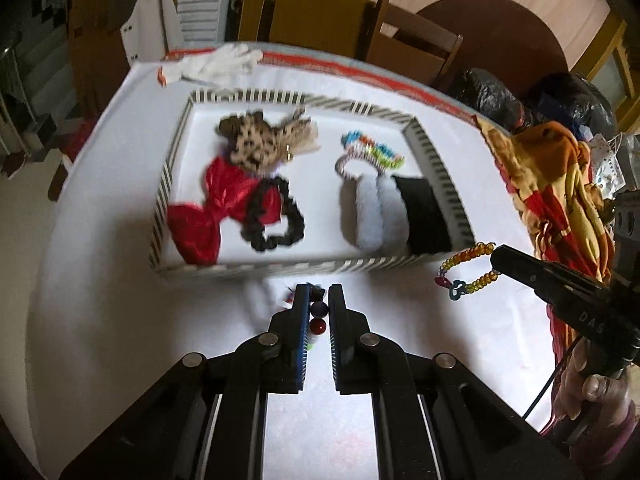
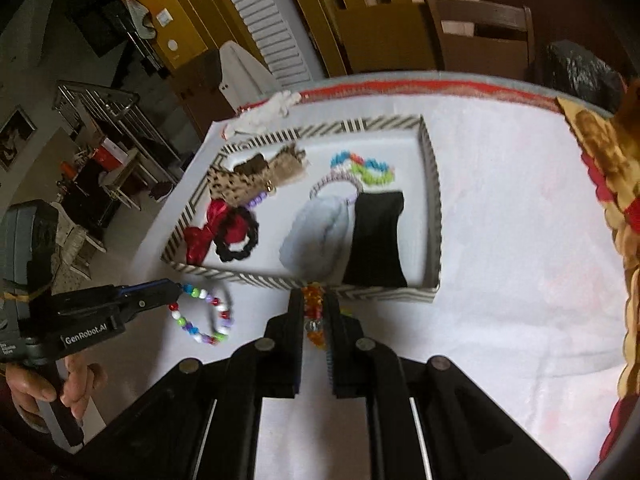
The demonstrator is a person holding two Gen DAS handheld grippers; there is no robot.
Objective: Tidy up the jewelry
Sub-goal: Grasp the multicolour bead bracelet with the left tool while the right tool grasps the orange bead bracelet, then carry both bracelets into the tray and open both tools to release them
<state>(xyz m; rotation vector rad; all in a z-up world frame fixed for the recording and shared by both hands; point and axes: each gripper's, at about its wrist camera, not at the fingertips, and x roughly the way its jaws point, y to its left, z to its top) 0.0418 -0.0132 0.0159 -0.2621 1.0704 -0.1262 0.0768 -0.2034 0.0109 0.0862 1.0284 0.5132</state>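
My left gripper [image 1: 319, 294] is shut on a multicolour bead bracelet [image 1: 319, 317], which hangs from its tip in the right wrist view [image 2: 206, 316]. My right gripper [image 2: 315, 300] is shut on an orange and yellow bead bracelet [image 2: 313, 312]; that bracelet also shows in the left wrist view [image 1: 468, 270]. Both are held just above the white cloth, in front of the striped tray's near wall [image 1: 304, 268]. The tray [image 2: 434, 200] holds a red bow [image 1: 216, 208], a black scrunchie [image 1: 276, 220], a leopard scrunchie [image 1: 256, 144], a grey pouch [image 2: 316, 232], a black pouch [image 2: 376, 240] and coloured bracelets [image 2: 364, 168].
A white glove [image 1: 224, 62] lies beyond the tray at the table's far edge. A red and yellow patterned cloth [image 1: 560, 184] is piled at the table's right side. Wooden chairs [image 2: 480, 36] stand behind the table.
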